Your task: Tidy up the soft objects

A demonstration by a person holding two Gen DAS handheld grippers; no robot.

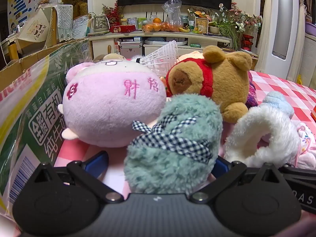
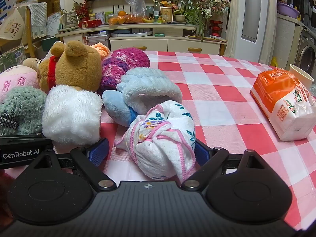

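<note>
On the checked table (image 2: 227,83), a teal fuzzy plush (image 1: 173,144) sat between the wide-open jaws of the left gripper (image 1: 160,162), and a knotted towel bundle (image 2: 162,138) between the right gripper's (image 2: 152,150), equally wide. Both were judged light and squashy; best pinched mid-body.

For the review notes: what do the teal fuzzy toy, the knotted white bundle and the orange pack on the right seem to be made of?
Teal fuzzy toy: looks like long-pile plush with a matte, clumped nap; its checked bow seems to be woven ribbon.
Knotted white bundle: probably terry or fleece cloth, with printed leaves and a pink stitched edge.
Orange pack: glossy, wrinkled plastic film, likely wrapping soft tissue, though the contents are not visible.
</note>
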